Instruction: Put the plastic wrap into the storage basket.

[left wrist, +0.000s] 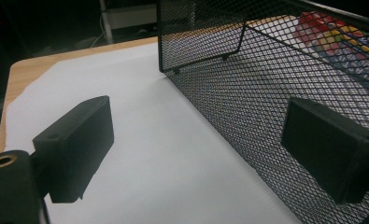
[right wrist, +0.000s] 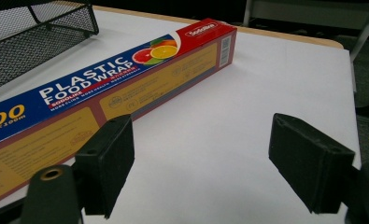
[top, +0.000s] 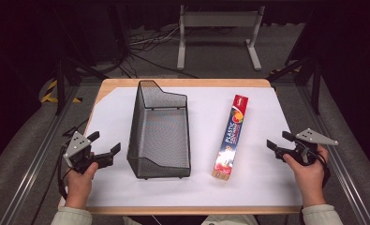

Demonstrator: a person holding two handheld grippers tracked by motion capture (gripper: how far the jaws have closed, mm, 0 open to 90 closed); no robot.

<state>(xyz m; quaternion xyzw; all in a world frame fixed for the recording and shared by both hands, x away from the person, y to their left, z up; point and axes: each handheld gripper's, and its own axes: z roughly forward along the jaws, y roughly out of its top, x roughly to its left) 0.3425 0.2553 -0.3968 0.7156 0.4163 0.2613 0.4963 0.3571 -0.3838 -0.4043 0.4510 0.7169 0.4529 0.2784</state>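
Both hands sit low at the near corners of the bench, tongs spread and nothing between them. The left gripper hangs by the near left corner, jaws parted, pointing at the long wall of the black mesh basket, and its own view shows bare white sheet between the pads and the mesh just beyond the right one. The right gripper waits near the right edge, jaws wide apart too, aimed inward at the plastic wrap box. That box is the thing to watch: it lies flat on the white sheet right of centre, just beside the basket but apart from it. Its long axis runs from the near edge toward the far one, tilted a little, the far red end leaning right, the near end closer to the basket. In the right gripper view the box stretches across the left, its long printed side facing the pads. My read: the box lies clear of the basket so the tongs can pinch across its narrow width, and the basket stands open-topped with its long axis running much the same way, ready to take it lengthwise.
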